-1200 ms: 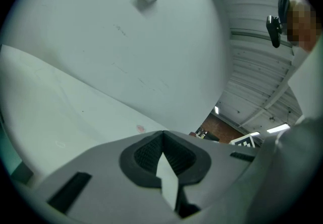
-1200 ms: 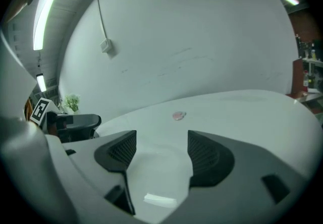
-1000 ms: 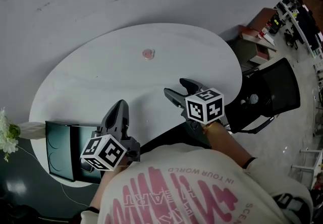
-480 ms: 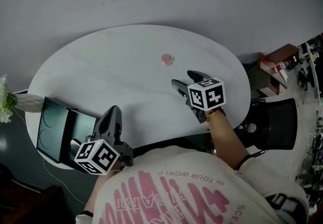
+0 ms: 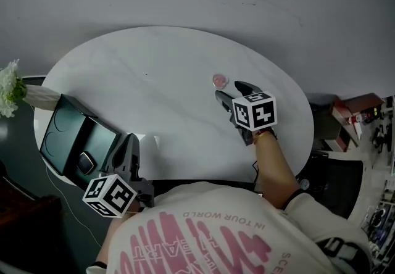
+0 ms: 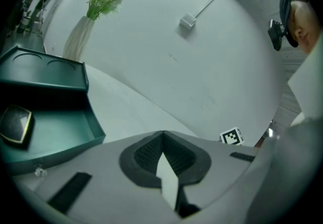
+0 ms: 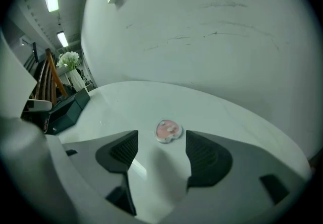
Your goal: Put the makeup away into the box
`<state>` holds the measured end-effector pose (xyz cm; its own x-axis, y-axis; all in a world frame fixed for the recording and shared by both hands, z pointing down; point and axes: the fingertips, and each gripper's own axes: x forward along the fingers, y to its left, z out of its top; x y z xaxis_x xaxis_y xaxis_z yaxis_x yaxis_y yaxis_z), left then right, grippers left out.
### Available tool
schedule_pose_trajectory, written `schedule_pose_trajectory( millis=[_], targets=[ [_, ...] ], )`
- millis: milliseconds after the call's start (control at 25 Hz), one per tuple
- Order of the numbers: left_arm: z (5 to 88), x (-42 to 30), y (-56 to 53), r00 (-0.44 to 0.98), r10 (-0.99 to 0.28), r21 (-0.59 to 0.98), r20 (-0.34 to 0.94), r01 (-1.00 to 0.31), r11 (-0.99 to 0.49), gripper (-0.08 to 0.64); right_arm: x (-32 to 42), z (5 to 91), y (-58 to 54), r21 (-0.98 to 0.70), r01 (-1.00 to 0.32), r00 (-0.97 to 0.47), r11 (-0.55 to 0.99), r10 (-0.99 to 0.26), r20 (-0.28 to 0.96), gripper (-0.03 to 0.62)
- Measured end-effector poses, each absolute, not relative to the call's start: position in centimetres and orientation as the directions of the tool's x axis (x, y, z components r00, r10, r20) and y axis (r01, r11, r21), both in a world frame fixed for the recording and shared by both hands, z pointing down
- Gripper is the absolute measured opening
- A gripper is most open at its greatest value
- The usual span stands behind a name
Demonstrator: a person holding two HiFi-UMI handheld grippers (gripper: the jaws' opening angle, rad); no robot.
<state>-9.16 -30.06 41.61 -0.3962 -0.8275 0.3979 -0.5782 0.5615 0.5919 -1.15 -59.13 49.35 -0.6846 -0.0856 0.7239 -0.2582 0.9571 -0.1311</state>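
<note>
Right gripper view is where the deciding relation is read: the makeup [image 7: 168, 131] — a small pink case lying flat on the white table [image 7: 237, 117] — is seen just beyond the tips of the right gripper [image 7: 161, 148], almost on the line between the two pads. The jaws are held wide apart and have just been closing a little. Nothing is yet between them, and the case is not touched. In the head view the same gripper [image 5: 228, 90] is seen pointing away from the person and down at the table, with the case [image 5: 220, 80] just ahead of its tips, toward the far rim.

The case is roughly round, perhaps heart-shaped. No real long axis can be made out, and which way it points cannot be told. Little turning of the wrist is therefore judged to be needed — only a short advance and descent until the pads straddle it.

The right hand is by far the nearer. The left gripper [image 5: 128, 142], its jaws closed together on nothing, is held well apart from the case, beside the open green box [image 5: 62, 128] at the table's left end. The case would have to be carried leftward across the table to reach it.
</note>
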Motion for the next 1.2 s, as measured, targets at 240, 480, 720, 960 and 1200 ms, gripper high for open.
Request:
schedule_pose_trajectory(
  millis=[240, 480, 720, 960, 1200],
  targets=[
    [41.6, -8.8, -29.6, -0.458, -0.783, 0.561, 0.420, -0.547, 0.621, 0.003, -2.5, 50.7, -59.7, -0.104, -0.178, -0.669, 0.979, -0.043, 0.742, 0.299],
    [42.0, -7.8, -29.1, -0.501, -0.750, 0.552, 0.432, -0.511, 0.659, 0.003, -3.3, 51.8, -60.0, -0.079, -0.135, -0.658, 0.988, -0.030, 0.752, 0.294],
    [42.2, -6.7, -28.2, -0.551, -0.712, 0.552, 0.436, -0.460, 0.695, 0.003, -3.4, 52.4, -60.2, -0.054, -0.090, -0.638, 0.994, -0.016, 0.770, 0.291],
    [43.0, -6.0, -26.4, -0.601, -0.665, 0.558, 0.444, -0.395, 0.730, 0.003, -3.5, 52.4, -60.2, -0.058, -0.066, -0.656, 0.996, 0.001, 0.755, 0.282],
    [42.7, -5.9, -25.5, -0.620, -0.653, 0.556, 0.435, -0.385, 0.737, 0.003, -3.4, 52.3, -60.4, -0.055, -0.061, -0.664, 0.997, 0.001, 0.748, 0.245]
  ],
)
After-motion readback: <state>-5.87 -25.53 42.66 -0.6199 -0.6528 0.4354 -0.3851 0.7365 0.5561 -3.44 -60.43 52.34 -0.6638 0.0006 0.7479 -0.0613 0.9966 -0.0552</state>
